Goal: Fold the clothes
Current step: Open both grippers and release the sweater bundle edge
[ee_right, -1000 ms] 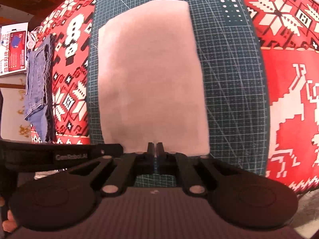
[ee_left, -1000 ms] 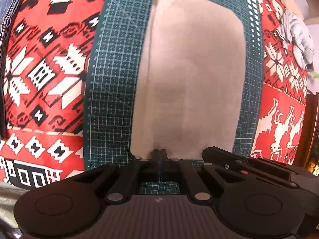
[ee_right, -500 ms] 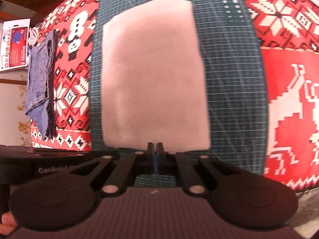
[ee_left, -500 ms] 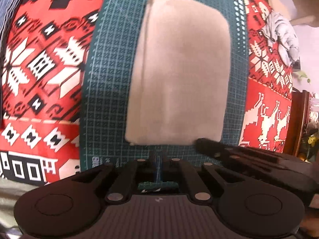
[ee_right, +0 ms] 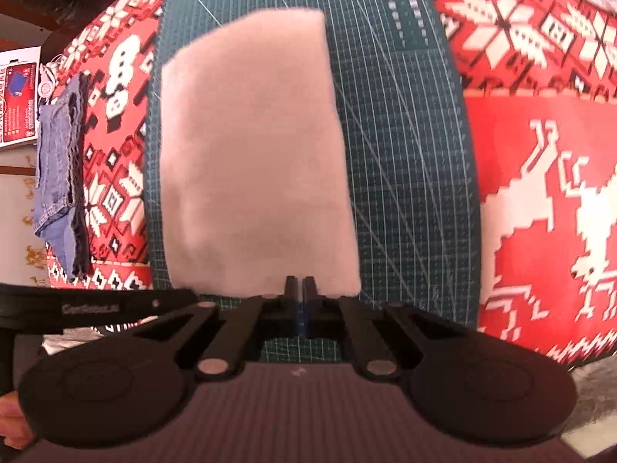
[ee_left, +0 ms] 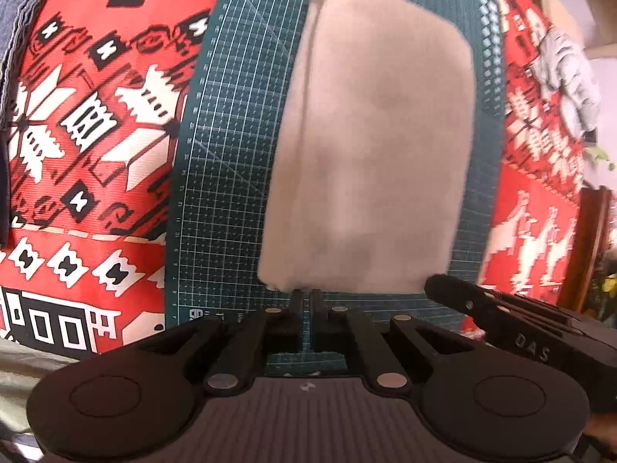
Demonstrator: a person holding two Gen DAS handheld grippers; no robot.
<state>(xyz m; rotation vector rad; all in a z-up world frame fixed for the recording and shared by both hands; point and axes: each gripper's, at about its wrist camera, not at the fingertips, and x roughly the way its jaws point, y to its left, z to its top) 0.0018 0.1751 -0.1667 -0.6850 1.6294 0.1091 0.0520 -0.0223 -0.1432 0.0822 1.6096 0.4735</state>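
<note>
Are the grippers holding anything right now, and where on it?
Both hold the folded beige cloth by its near edge: left gripper and right gripper, jaws shut.

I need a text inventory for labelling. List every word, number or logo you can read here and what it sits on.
"DAS": raised letters on the right tool, seen in the left wrist view.
"GenRobot.AI", blurred: on the left tool, seen in the right wrist view.
Ruler numbers, mostly too small to read: along the green cutting mat's edge.
Red and white box: print too blurred to read.
</note>
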